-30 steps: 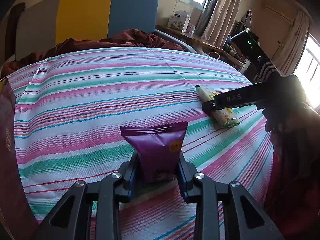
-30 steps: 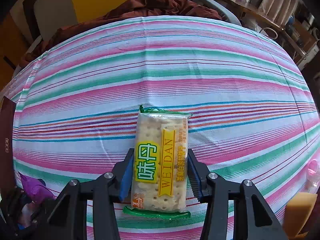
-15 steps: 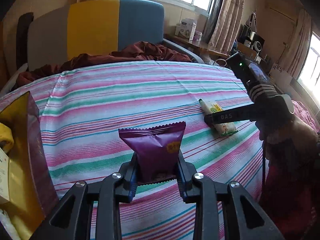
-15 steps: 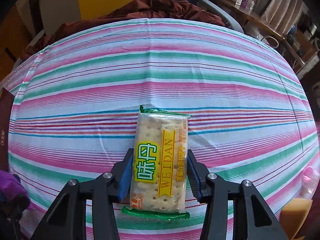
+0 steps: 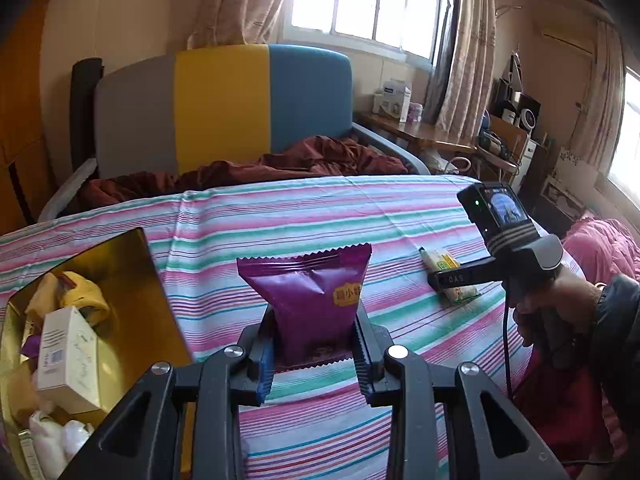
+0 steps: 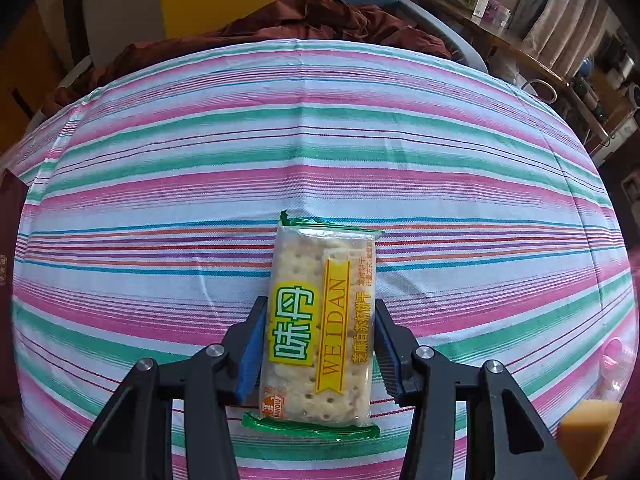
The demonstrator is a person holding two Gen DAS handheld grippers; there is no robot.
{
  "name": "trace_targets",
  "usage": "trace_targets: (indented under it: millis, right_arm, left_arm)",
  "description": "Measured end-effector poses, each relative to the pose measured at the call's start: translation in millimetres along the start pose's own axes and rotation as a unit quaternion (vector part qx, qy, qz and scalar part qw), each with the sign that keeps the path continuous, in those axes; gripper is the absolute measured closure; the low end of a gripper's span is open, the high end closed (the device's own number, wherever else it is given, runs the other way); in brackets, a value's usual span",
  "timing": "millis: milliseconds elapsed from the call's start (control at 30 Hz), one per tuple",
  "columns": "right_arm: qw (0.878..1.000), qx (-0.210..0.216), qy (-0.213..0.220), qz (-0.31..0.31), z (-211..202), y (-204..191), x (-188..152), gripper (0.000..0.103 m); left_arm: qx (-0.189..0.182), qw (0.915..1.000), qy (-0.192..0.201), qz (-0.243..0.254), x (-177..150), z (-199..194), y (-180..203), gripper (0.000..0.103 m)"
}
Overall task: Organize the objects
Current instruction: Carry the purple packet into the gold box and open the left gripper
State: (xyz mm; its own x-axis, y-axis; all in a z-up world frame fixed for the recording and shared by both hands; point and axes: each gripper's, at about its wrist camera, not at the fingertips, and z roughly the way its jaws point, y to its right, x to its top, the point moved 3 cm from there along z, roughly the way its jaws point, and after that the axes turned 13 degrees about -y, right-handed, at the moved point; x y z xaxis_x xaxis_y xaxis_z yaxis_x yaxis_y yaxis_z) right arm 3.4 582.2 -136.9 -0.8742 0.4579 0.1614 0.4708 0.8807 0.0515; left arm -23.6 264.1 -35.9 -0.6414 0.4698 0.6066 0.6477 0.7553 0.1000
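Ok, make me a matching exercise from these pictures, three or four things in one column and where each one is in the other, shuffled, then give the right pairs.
Things:
1. purple snack pouch
2. cracker packet
3. white carton
4. dark red blanket

Places:
A. inside the gold box
B. between the fingers of the right claw
C. bunched past the far edge of the striped cloth
D. between the fingers of the left claw

Pairs: 1-D, 2-B, 3-A, 4-C
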Motion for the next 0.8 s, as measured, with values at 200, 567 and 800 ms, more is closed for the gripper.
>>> trace_targets:
  millis: [200,567,800]
  right_arm:
    - [1.0,-0.008,0.003,-0.007,-0.4,-12.1,-3.2,0.053]
    - [1.0,-0.02,0.007,-0.016,-9.4,-30.9,-10.7,0.054]
    - [0.999,-0.034,0.01,-0.028,-12.1,-43.0,-13.4,0.054]
  left_arm:
    - [-0.003,0.9998,0.01,-0.014,-5.9,-20.7,-16.6,0.071]
    - [-0.016,0.9904,-0.014,-0.136,-40.5,-38.0,-114.0,0.071]
    - [-0.054,0.9715,-0.019,-0.23,-29.5,-34.6,-185.7,0.071]
